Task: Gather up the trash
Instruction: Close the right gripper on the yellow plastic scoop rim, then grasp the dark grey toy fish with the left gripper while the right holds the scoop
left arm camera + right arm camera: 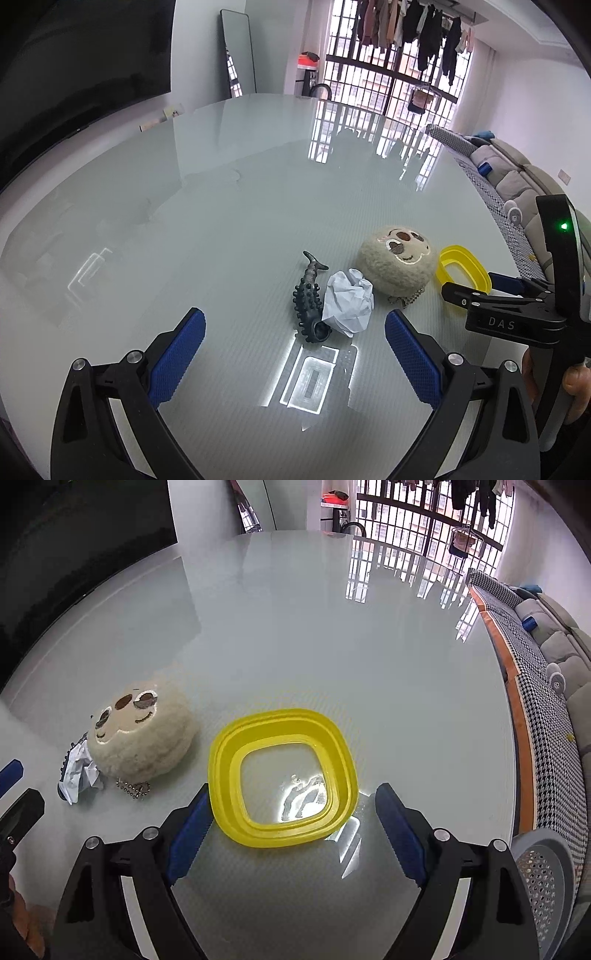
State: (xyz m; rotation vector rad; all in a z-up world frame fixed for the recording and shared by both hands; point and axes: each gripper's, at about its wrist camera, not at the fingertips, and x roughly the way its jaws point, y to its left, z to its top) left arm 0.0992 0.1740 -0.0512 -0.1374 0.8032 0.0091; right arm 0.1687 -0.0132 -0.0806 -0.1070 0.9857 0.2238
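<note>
A crumpled white paper ball [347, 301] lies on the glossy white table [221, 221], pressed against a dark spiky fish toy [310, 299]. Just right of it rests a round cream plush [397, 264] with a stitched face and a bead chain. My left gripper [295, 317] hovers open just short of the paper and the toy, with nothing between its blue pads. A yellow square bowl [221, 760] sits empty to the right of the plush [140, 734]. My right gripper [294, 790] is open, its fingers straddling the bowl's near half without pressing it. The paper [77, 771] peeks out left of the plush.
The right tool's black frame [509, 317] and a person's hand [576, 384] fill the right edge of the left wrist view. A houndstooth-covered bench [546, 716] and a sofa [517, 177] run along the table's right side. A grey perforated chair back [543, 878] stands at the near right.
</note>
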